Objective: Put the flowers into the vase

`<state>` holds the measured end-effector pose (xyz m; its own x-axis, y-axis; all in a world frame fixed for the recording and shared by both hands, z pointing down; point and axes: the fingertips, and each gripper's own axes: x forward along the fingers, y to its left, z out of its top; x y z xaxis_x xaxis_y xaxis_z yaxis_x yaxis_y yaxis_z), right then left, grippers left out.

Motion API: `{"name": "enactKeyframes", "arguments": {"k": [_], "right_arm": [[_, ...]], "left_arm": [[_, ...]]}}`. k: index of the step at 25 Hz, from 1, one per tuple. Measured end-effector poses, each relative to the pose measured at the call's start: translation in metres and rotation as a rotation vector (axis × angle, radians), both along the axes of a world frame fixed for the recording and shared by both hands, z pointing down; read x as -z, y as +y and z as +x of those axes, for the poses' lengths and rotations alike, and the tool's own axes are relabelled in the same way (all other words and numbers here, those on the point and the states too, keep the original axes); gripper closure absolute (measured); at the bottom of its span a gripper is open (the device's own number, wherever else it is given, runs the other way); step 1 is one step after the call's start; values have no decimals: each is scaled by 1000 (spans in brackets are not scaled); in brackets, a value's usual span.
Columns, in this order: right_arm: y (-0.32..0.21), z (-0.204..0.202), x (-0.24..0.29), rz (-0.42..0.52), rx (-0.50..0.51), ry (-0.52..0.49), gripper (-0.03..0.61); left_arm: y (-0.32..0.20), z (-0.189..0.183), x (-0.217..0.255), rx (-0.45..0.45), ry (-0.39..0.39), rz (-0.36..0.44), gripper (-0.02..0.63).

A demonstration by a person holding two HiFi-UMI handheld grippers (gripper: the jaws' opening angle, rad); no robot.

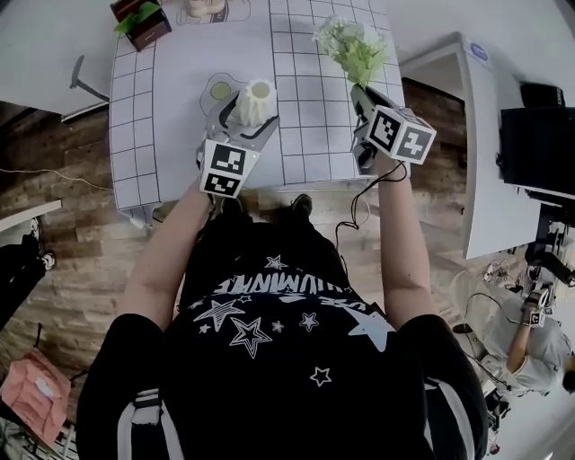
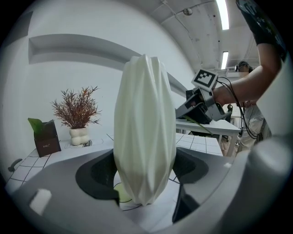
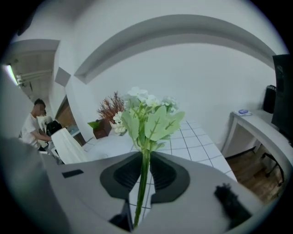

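Flowers point(image 3: 149, 119) stand in your right gripper point(image 3: 144, 171): its fingers are drawn narrow and pinch the thin green stem, with the pale leaves and white blooms rising above them and the stem's lower end hanging below. You hold the bunch over the right part of the gridded worktop point(image 1: 305, 135), apart from the vase point(image 1: 254, 101) and off to its right, none of it inside the vase's mouth.

Your left gripper point(image 1: 247, 115) holds that vase. Its fingers stand fairly wide, one on each side of the white faceted body, pressed against the lower half. The vase is upright with its base on the worktop, at the edge of a pale green round mark point(image 1: 220, 91) printed there. From the left gripper view, your right gripper shows beyond the vase with its marker cube on top.

Farther back along the worktop's far edge, a dark box with a green leaf point(image 1: 141, 22) sits at the left, and just beside it a small white pot of dried reddish twigs point(image 2: 77, 109). A white side desk point(image 1: 490, 135) stands to the right of the worktop. Beyond it, at the lower right of the head view, another person point(image 1: 530, 346) sits on the wooden floor point(image 1: 72, 243).
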<state>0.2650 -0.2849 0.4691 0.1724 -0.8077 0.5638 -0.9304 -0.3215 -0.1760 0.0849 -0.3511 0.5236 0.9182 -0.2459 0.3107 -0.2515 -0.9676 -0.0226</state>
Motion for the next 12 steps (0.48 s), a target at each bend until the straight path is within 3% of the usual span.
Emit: {"name": "enactKeyframes", "arguments": {"k": [3,9,12], "right_arm": [[-23,-22,45,147,84,-13,524],[-54,-78,148,542,238,-76,523],[-65,-99,180,655,276,-103,525]], "left_arm": [[-1,0,-1,-4,-3,-4,244],[0,0,-7,-4,-11,-18,244],[0,0,-5,-5,-4,-20,244]]}}
